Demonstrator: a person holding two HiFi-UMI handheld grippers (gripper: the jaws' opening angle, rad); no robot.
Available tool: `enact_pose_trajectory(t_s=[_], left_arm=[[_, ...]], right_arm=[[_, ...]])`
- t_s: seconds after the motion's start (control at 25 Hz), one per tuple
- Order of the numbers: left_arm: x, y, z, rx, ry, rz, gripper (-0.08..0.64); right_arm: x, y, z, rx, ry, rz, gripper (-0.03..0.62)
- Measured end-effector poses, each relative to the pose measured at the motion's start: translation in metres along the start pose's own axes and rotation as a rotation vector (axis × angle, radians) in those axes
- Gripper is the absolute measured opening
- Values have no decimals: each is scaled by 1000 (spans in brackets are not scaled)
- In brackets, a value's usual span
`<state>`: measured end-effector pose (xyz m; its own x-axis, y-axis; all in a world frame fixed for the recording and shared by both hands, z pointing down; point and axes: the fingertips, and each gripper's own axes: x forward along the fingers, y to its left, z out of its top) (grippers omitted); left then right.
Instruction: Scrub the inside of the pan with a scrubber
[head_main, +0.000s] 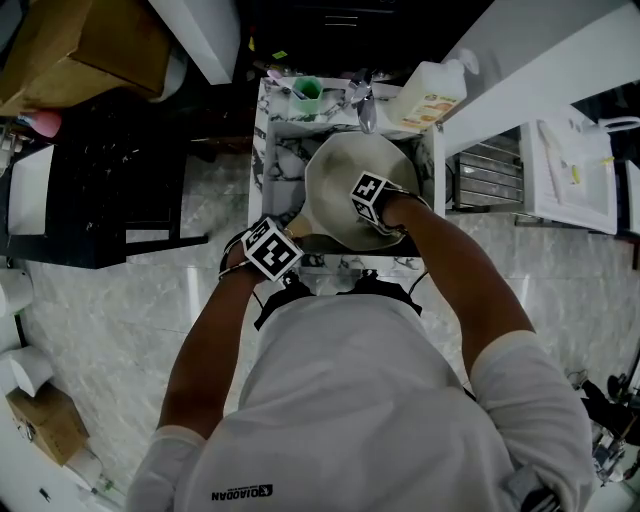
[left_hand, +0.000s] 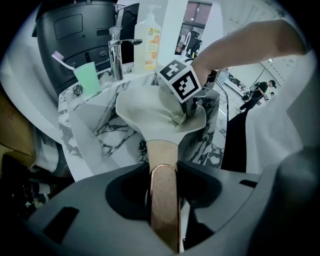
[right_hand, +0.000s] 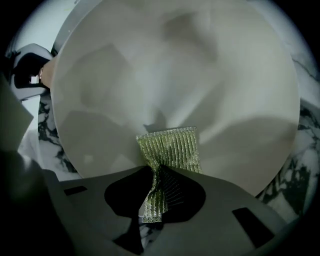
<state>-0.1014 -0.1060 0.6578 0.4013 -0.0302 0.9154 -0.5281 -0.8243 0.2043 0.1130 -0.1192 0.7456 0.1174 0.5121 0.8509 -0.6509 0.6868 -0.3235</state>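
A pale cream pan (head_main: 352, 190) sits tilted in the marble sink (head_main: 282, 140). Its wooden handle (left_hand: 164, 200) runs back between the jaws of my left gripper (head_main: 272, 250), which is shut on it. The pan's bowl (left_hand: 150, 112) opens ahead in the left gripper view. My right gripper (head_main: 372, 203) reaches into the pan and is shut on a green-gold mesh scrubber (right_hand: 167, 160). The scrubber's free end lies flat against the pan's inner wall (right_hand: 175, 75), low and near the middle. In the left gripper view the right gripper's marker cube (left_hand: 180, 80) hangs over the pan.
A chrome tap (left_hand: 116, 52) stands at the sink's back. Beside it are a green cup (left_hand: 86, 79) with a toothbrush and a soap bottle (left_hand: 148, 37). A white counter (head_main: 570, 160) lies to the right, a black stand (head_main: 90, 200) to the left.
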Motion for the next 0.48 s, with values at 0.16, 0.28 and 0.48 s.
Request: enact_pose_trajectory(t_s=[0.16,0.28,0.48], left_arm=[[-1,0,-1,-1,1,0,176],[0,0,-1,0,2,0,176],[0,0,0,-3,3,-3,176]], right_arm=[[0,24,7,45,-55,147,83],[-3,39,12,79,-96,248,83],[-11,58,21,156,-166,418,83]])
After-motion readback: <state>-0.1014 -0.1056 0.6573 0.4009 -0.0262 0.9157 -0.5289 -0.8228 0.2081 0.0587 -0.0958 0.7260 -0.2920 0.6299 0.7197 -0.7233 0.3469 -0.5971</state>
